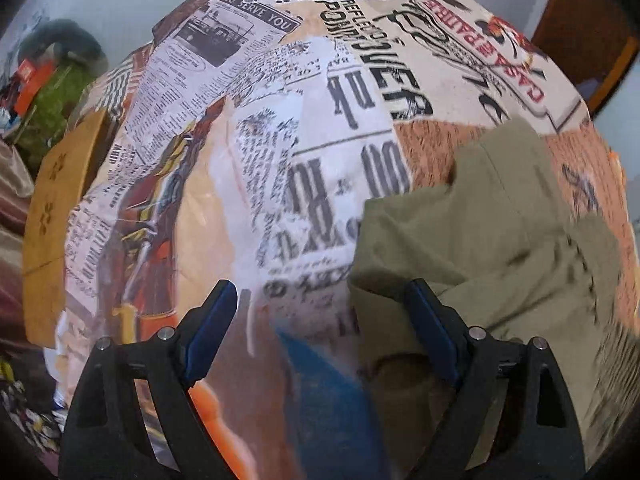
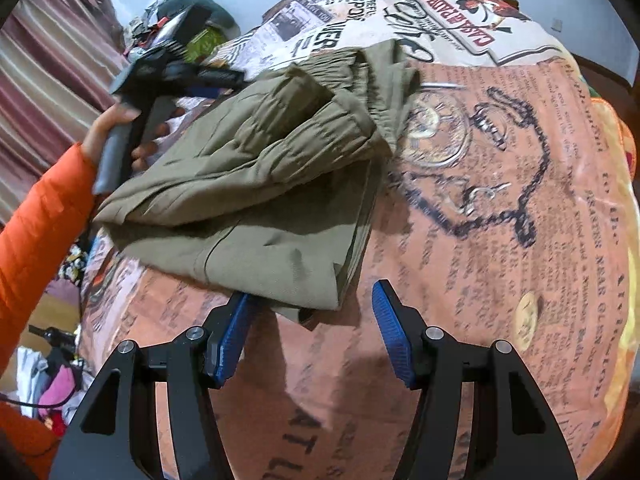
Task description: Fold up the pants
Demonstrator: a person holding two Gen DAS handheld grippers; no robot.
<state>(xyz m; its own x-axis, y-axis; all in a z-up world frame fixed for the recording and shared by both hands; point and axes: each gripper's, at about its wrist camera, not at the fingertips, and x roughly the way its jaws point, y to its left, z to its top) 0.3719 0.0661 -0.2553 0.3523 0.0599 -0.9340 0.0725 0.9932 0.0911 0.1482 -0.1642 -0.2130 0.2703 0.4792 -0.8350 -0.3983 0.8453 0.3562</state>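
Only the right wrist view shows the folded olive-green cotton pants (image 2: 256, 184) whole, upper left; left gripper (image 1: 320, 328) wide, empty; right gripper (image 2: 308, 332) half-open, empty.

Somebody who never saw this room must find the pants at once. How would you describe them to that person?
Look at the bed cover printed all over with old newspaper text and drawings. On it lie the pants, folded into a thick bundle, beside the drawing of a pocket watch on a chain. They are the only plain thing there: olive green cloth with no print, with a gathered elastic waistband on top.
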